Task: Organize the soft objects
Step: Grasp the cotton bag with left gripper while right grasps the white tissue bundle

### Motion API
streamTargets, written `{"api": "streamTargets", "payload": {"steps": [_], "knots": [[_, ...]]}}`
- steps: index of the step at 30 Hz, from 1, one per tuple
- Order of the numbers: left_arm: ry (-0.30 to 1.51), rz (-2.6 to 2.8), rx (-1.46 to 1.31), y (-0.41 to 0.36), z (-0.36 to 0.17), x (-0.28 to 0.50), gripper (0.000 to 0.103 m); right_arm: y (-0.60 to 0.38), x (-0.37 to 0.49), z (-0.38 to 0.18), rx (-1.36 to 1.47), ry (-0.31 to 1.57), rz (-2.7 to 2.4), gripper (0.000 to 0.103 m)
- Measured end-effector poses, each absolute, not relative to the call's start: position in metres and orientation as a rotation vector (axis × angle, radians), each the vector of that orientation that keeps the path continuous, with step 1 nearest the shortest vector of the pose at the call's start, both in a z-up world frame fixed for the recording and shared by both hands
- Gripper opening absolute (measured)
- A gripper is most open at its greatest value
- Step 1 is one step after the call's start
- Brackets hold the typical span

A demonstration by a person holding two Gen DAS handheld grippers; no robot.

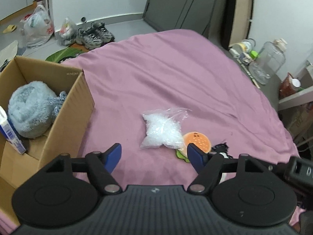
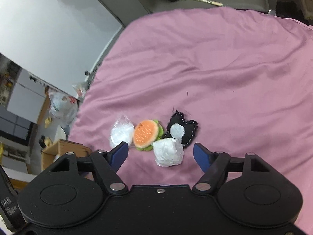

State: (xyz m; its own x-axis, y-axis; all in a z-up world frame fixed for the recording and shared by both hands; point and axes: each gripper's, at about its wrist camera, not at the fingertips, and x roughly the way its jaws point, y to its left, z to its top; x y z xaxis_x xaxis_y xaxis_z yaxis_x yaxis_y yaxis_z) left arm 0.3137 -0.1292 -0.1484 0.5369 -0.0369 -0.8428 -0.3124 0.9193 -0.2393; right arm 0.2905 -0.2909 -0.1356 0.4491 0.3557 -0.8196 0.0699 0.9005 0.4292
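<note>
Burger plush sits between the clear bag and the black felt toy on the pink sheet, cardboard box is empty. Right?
Not quite. The cardboard box is not empty: the left wrist view shows a fluffy blue plush inside it. The rest holds: the burger plush lies between the clear bag and the black felt toy on the pink sheet.

Bed, pink sheet (image 2: 225, 62). On it: cardboard box (image 1: 64, 105); clear bag of white filling (image 1: 163, 130); burger plush (image 2: 145, 134); black-and-white plush (image 2: 182, 130); white wrapped bundle (image 2: 168, 152).
</note>
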Motion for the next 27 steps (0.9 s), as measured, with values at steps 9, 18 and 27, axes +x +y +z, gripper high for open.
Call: {"api": "streamTargets", "payload": {"steps": [9, 18, 27], "knots": [[1.018, 0.207, -0.403, -0.127, -0.166, 0.347, 0.073, -0.282, 0.311, -0.158, 0.379, 1.167, 0.201, 0.072], [1.072, 0.218, -0.453, -0.123, -0.197, 0.372, 0.073, -0.259, 0.322, -0.179, 0.277, 1.229, 0.247, 0.068], [1.07, 0.189, -0.46, -0.129, -0.205, 0.377, 0.046, -0.246, 0.324, -0.187, 0.182, 1.247, 0.256, 0.045]]}}
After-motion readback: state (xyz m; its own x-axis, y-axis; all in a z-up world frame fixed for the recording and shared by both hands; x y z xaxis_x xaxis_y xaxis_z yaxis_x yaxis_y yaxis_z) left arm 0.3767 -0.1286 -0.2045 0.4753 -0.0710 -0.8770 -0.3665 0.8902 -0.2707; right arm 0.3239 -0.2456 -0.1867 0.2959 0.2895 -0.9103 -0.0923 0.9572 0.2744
